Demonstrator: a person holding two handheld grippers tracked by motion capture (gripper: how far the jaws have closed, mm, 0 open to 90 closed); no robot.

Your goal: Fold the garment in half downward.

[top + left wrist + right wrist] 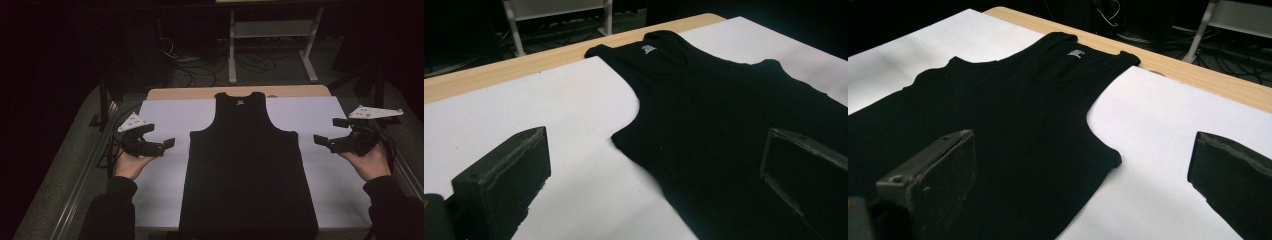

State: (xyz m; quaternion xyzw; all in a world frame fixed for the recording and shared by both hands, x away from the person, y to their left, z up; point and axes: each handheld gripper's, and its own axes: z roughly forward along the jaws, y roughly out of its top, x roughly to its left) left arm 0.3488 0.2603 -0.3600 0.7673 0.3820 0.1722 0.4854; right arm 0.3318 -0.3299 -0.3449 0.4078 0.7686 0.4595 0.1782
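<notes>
A black tank top (247, 165) lies flat on a white sheet (165, 120) in the middle of the table, neck toward the far edge, hem at the near edge. My left gripper (167, 144) hovers over the sheet left of the garment, open and holding nothing. To the right of the tank top my right gripper (320, 140) is likewise open and empty. From the left gripper view the tank top (724, 115) spreads ahead, jaws wide apart. The right gripper view looks across the tank top (1013, 115) and its small neck label (1074, 54).
A wooden table edge (240, 92) runs along the far side of the sheet. Beyond it stand a white metal frame (272, 40) and loose cables (200, 65) on the dark floor. Bare sheet lies on both sides of the garment.
</notes>
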